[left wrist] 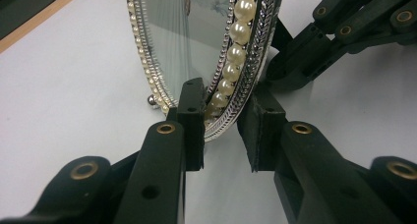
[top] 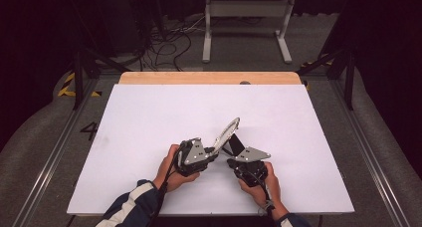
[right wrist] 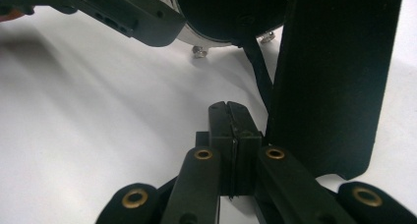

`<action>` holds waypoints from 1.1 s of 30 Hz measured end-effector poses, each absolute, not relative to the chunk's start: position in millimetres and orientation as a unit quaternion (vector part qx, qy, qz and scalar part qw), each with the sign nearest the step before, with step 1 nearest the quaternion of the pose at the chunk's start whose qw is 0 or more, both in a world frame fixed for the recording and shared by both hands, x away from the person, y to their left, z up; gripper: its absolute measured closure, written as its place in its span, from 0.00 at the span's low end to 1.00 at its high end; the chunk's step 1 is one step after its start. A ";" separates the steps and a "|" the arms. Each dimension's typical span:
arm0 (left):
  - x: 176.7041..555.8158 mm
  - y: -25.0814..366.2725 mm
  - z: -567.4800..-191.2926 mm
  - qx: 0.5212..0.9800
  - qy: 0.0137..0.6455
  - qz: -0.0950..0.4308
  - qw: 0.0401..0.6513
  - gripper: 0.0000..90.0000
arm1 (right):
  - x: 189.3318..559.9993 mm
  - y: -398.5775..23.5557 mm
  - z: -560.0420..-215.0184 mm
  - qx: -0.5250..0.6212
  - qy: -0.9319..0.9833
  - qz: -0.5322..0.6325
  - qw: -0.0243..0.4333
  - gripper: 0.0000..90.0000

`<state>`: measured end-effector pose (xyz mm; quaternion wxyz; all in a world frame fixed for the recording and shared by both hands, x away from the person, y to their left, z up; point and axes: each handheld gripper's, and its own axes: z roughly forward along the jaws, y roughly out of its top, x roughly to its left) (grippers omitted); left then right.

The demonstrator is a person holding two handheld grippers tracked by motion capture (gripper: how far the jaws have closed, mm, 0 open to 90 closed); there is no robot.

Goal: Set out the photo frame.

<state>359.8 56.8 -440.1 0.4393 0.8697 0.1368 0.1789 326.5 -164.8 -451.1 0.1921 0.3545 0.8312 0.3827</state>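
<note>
An oval silver picture frame (top: 227,131) with a pearl border (left wrist: 235,47) stands tilted on the white table, leaning on its black back stand (right wrist: 334,76). My left gripper (left wrist: 223,121) has its jaws on either side of the frame's lower rim, and the pads press on it. In the high view the left gripper (top: 213,151) reaches the frame from the left. My right gripper (right wrist: 230,117) is shut with nothing between its pads, low over the table just left of the black stand. From above, the right gripper (top: 233,155) sits behind the frame, beside the stand (top: 237,143).
The white table top (top: 149,117) has a wooden strip (top: 209,78) along its far edge. A small ball foot (left wrist: 152,100) of the frame rests on the table. Beyond the table are a grey metal stand (top: 246,18) and cables (top: 164,43) on the floor.
</note>
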 end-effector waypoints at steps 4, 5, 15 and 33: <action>360.2 54.1 -440.7 0.869 0.134 0.179 0.441 0.80 | 329.1 -169.5 -451.4 0.355 0.831 0.383 0.192 1.00; 360.2 54.1 -440.7 0.869 0.134 0.179 0.441 0.80 | 329.1 -169.5 -451.4 0.355 0.831 0.383 0.192 1.00; 361.3 49.3 -442.7 0.864 0.135 0.173 0.452 0.79 | 335.2 -178.6 -453.7 0.355 0.832 0.377 0.196 1.00; 363.3 43.3 -443.7 0.863 0.129 0.170 0.458 0.78 | 344.4 -190.2 -456.9 0.361 0.833 0.374 0.191 1.00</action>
